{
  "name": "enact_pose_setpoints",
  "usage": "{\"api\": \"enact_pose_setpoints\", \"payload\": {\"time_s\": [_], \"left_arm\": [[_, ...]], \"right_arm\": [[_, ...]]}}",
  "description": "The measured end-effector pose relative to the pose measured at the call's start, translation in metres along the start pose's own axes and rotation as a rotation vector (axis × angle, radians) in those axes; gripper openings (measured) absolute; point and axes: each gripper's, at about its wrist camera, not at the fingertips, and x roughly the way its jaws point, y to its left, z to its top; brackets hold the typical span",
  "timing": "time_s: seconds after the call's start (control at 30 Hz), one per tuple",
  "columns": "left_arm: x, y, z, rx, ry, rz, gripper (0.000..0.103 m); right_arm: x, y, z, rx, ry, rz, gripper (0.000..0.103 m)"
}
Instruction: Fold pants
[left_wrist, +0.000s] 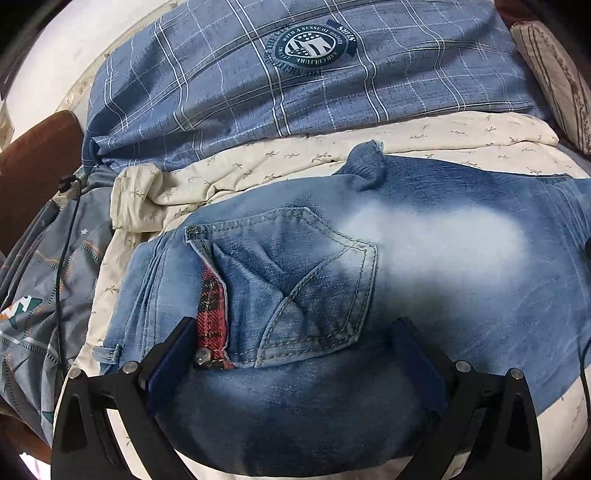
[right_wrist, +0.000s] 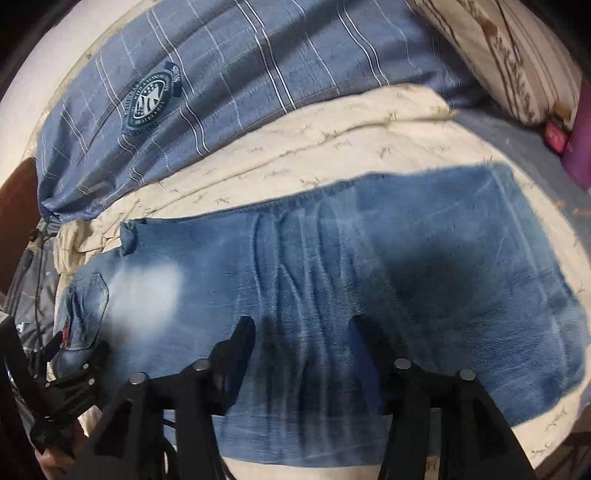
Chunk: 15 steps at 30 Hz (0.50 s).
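- Denim, washed pale in patches: the jeans (left_wrist: 424, 229) lie lengthwise across the cream sheet (left_wrist: 258, 166) on the bed, already doubled leg over leg by the look of it, back pocket (left_wrist: 295, 291) facing up at the waist end.
- Your left hand-held gripper (left_wrist: 291, 354) hovers over the waist, jaws apart and gripping nothing; the pocket and a strip of red plaid lining (left_wrist: 212, 314) show between its fingers.
- Your right hand-held gripper (right_wrist: 301, 343) is over the middle of the legs, jaws parted with only flat cloth beneath and nothing clenched.
- The next fold, as I judge it, brings one end over the other. Before you pinch, smooth the ridges (right_wrist: 295, 266) that run across the mid-leg, or they will be pressed in.
- Take hold at the two corners of one end, both layers together, so the underside does not drag behind.
- Lift low and level, lay the edge square on the opposite end, and keep clear of the blue plaid quilt (left_wrist: 229, 70) behind.
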Motion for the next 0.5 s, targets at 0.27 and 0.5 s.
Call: {"api": "enact_pose_setpoints", "payload": {"time_s": [0.27, 0.5], "left_arm": [[-0.036, 0.008, 0.007, -0.068, -0.188, -0.066, 0.103], [-0.031, -0.008, 0.011, -0.050, -0.120, -0.180, 0.103]], "right_arm": [[-0.061, -0.057, 0.012, 0.174, -0.269, 0.080, 0.057], [-0.070, -0.093, 0.010, 0.297, -0.281, 0.118, 0.057]]}}
